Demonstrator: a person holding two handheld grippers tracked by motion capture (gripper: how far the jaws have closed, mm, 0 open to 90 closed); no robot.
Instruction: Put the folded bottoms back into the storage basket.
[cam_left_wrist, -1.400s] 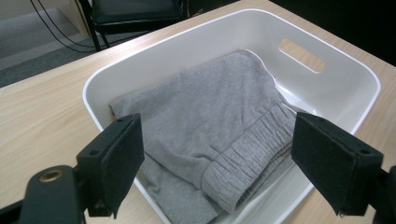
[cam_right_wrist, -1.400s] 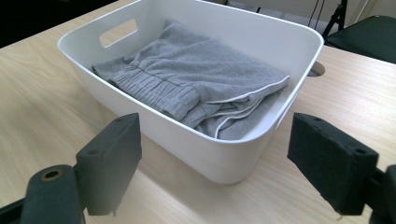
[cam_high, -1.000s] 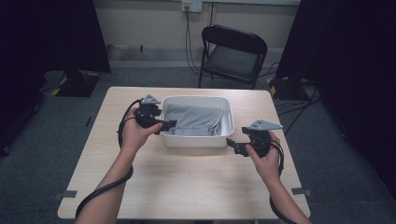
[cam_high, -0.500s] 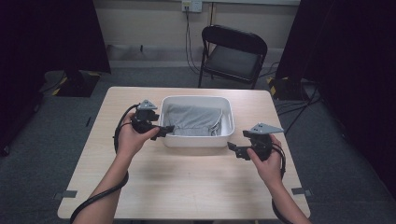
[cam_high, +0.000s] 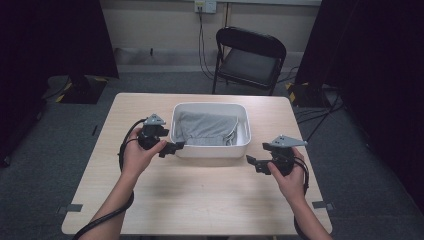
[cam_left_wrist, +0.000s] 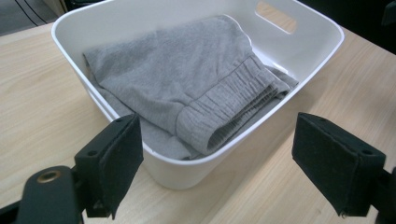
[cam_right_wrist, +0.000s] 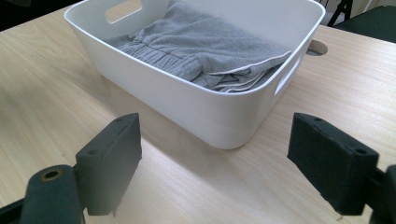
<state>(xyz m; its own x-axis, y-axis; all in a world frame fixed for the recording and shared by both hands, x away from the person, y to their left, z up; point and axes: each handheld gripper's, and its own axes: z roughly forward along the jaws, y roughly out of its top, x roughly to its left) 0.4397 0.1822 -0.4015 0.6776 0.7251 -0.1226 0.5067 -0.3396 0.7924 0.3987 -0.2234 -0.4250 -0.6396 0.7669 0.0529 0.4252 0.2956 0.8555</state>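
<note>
A chair (cam_high: 250, 57) stands beyond my bench (cam_high: 200, 200). My left claw (cam_high: 176, 146) gapes at the tub (cam_high: 210, 150) corner, grey cloth (cam_left_wrist: 187, 88) just ahead inside. My right claw (cam_high: 251, 162), level and agape, hangs near the tub's other corner.

Soft grey cloth (cam_left_wrist: 187, 84) in a glossy white plastic tub (cam_left_wrist: 201, 170) on matt wood-grain table (cam_high: 200, 200).

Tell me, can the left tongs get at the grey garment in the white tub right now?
Probably yes. The left tongs stand open at the white tub's near corner, the grey garment lies uncovered just past the rim, and nothing sits between.
</note>
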